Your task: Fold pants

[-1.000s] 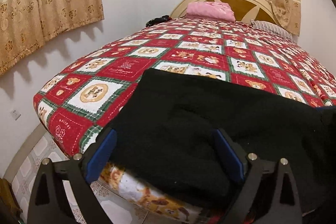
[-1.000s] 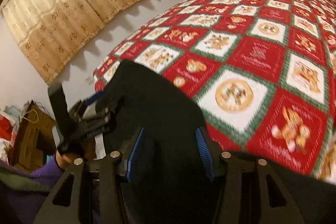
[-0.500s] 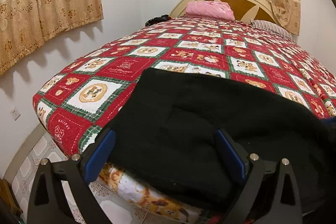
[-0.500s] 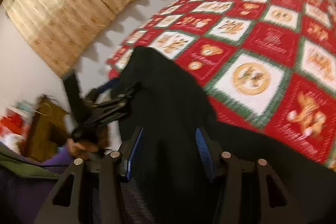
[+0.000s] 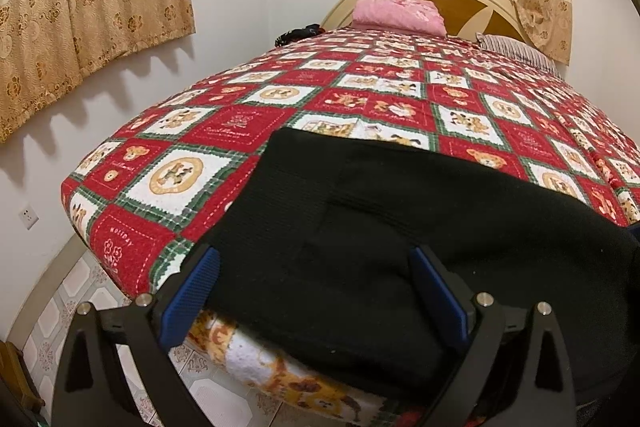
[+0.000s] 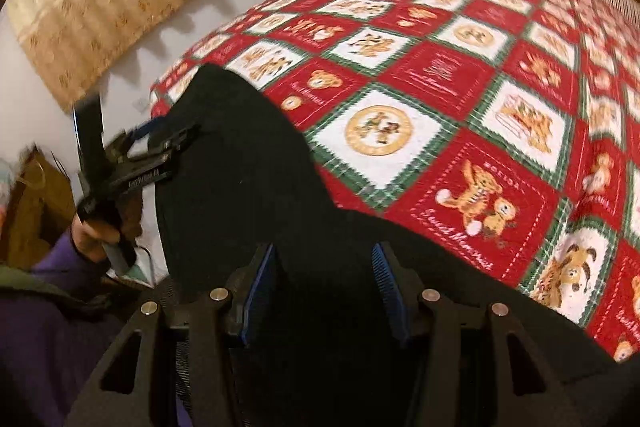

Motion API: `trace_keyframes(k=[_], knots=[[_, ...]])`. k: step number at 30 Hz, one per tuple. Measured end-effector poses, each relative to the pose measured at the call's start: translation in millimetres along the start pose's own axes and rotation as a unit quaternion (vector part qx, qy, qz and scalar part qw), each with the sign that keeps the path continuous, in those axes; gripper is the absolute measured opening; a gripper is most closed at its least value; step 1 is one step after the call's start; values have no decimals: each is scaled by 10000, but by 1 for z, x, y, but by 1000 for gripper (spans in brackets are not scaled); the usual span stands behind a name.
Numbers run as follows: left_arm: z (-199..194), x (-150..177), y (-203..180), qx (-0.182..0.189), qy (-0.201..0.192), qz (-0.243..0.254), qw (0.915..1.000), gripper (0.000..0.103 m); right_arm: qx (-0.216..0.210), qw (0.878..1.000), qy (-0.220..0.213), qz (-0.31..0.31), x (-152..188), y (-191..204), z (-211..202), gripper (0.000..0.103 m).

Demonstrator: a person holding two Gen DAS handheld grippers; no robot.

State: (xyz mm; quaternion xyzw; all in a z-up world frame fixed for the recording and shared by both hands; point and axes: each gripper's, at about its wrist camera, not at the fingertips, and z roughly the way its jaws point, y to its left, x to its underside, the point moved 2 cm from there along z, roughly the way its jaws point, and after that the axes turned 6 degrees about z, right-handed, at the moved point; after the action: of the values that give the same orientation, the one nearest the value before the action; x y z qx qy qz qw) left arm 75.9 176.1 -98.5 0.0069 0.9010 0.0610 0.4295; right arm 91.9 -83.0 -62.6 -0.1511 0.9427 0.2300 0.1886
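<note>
Pants (image 5: 400,227), black, lie apparently folded across the quilt (image 5: 224,143).

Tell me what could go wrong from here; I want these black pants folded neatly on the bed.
1. The black pants overhang the quilt's near edge, so a tug toward the floor could drag them off.
2. The left gripper has its jaws wide apart around thick cloth; closing may catch an uneven bunch.
3. The right gripper view is blurred and all black between its fingers, so layers could be misjudged.

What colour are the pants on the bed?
Plain black pants, seen best in the left wrist view.
</note>
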Motion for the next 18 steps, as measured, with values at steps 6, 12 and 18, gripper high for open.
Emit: trace_keyframes(k=[6,12,18], knots=[[0,0,0,-20,-9,4,10000,99,-890,9952,408,-63,9,11,-3,52],[1,-1,-1,-26,-21,12,10000,100,100,9979,-401,499,0,-1,-18,52],[1,-1,-3,-52,25,-24,10000,101,2135,9209,-2060,2528,-2,-109,-137,52]])
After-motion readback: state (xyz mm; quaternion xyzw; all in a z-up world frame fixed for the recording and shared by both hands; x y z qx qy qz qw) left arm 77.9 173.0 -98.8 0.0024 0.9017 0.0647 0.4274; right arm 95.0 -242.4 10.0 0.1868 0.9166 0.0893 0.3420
